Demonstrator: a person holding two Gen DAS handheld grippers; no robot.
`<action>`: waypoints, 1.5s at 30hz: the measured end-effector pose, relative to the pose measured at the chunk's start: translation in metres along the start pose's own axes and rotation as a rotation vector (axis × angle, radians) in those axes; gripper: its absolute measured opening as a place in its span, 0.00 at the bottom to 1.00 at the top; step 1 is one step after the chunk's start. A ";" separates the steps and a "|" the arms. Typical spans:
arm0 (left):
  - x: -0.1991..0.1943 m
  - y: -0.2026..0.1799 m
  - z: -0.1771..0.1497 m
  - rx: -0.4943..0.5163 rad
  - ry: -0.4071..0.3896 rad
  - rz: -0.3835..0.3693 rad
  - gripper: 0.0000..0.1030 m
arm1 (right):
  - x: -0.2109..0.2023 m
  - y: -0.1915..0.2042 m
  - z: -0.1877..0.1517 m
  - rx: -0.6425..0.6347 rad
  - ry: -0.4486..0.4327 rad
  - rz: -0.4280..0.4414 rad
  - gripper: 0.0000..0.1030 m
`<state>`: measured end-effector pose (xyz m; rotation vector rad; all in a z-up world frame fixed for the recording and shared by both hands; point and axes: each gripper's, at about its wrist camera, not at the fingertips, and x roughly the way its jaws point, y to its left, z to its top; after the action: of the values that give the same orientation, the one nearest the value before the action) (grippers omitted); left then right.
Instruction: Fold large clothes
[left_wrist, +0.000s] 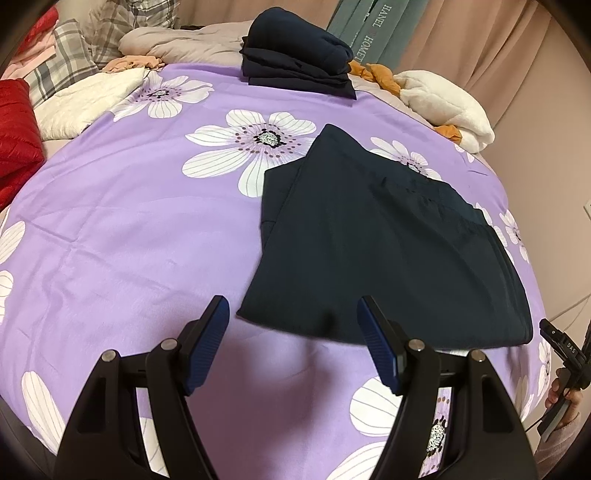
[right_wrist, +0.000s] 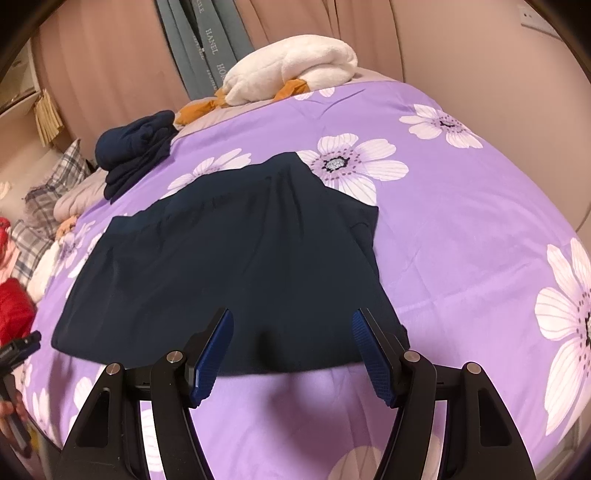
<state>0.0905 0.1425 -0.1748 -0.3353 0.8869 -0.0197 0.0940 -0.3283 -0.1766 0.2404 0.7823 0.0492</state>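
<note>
Left wrist view — both tongs (left_wrist: 293, 325) (right_wrist: 291, 334) gape empty over folded navy garment (left_wrist: 388, 251) (right_wrist: 236, 258).

This is a bedroom in a home. A bed (left_wrist: 129, 229) with a purple flowered cover fills most of both views. Pink curtains (right_wrist: 110, 55) hang along the top of the frame, a plaid pillow (left_wrist: 66, 62) sits at upper left, and a white plush toy (right_wrist: 291, 66) lies at the far edge.

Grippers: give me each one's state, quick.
Left gripper: open, holding nothing, near the dark garment.
Right gripper: open, holding nothing.
</note>
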 end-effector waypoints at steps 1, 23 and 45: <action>0.000 -0.001 0.000 0.001 0.000 -0.002 0.70 | 0.000 -0.001 -0.001 0.003 0.000 0.000 0.65; 0.020 0.003 -0.005 -0.038 0.040 -0.001 0.71 | 0.001 -0.038 -0.019 0.239 0.040 0.074 0.67; 0.054 0.029 -0.007 -0.275 0.173 -0.233 0.79 | 0.036 -0.053 -0.030 0.475 0.132 0.248 0.71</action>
<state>0.1161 0.1596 -0.2286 -0.7010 1.0198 -0.1444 0.0955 -0.3694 -0.2344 0.7909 0.8854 0.1138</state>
